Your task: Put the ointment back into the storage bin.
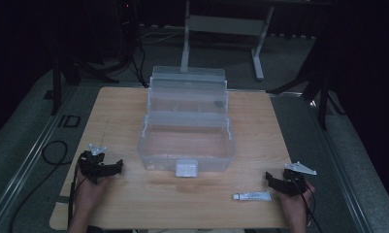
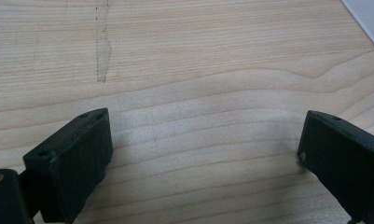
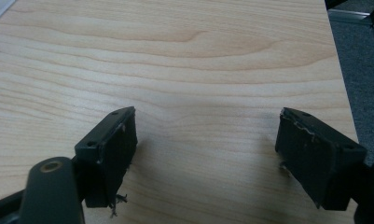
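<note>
A clear plastic tool box [image 1: 187, 127] stands open in the middle of the wooden table [image 1: 119, 104], its tiered trays stepped toward the back and a white latch [image 1: 186, 168] at its front. A small white tube [image 1: 251, 196] lies near the table's front right. My left gripper [image 1: 115, 167] rests on the table at the front left, held by a hand, jaws wide apart over bare wood [image 2: 198, 140]. My right gripper [image 1: 269, 178] rests at the front right, just right of the tube, jaws also spread over bare wood [image 3: 203, 140]. Nothing sits between either pair.
The table's right edge [image 3: 336, 70] runs close beside my right gripper, with grey floor beyond. A corner of the box [image 2: 369, 18] shows in the left gripper view. Black stands, cables and a grey table frame [image 1: 221, 24] lie behind the table.
</note>
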The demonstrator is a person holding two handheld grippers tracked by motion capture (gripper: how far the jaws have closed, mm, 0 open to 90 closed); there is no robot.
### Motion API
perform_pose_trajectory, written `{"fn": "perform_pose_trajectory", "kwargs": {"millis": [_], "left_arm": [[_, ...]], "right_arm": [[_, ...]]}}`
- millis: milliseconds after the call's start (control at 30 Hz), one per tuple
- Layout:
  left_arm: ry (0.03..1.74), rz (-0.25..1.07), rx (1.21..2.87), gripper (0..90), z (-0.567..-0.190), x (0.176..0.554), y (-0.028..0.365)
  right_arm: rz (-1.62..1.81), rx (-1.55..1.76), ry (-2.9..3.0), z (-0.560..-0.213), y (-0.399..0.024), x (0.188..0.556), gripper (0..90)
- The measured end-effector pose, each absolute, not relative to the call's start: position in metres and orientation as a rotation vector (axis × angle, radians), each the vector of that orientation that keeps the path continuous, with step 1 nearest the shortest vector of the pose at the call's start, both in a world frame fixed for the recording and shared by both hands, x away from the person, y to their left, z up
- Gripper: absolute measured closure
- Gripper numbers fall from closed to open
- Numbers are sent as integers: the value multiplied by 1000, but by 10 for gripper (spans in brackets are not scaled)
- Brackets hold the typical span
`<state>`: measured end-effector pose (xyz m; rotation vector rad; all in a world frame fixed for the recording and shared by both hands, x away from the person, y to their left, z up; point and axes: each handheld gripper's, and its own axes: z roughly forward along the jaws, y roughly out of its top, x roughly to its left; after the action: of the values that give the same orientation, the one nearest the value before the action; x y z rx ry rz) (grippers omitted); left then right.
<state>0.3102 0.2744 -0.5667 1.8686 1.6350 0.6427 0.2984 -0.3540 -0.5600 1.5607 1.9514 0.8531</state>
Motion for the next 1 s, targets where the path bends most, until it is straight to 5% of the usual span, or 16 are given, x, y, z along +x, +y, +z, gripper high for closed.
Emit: {"fn": "perform_pose_trajectory", "kwargs": {"millis": [1000], "left_arm": [[1635, 643, 1868, 36, -567, 310, 274]], "right_arm": [[802, 1417, 2095, -528, -354, 294, 256]]}}
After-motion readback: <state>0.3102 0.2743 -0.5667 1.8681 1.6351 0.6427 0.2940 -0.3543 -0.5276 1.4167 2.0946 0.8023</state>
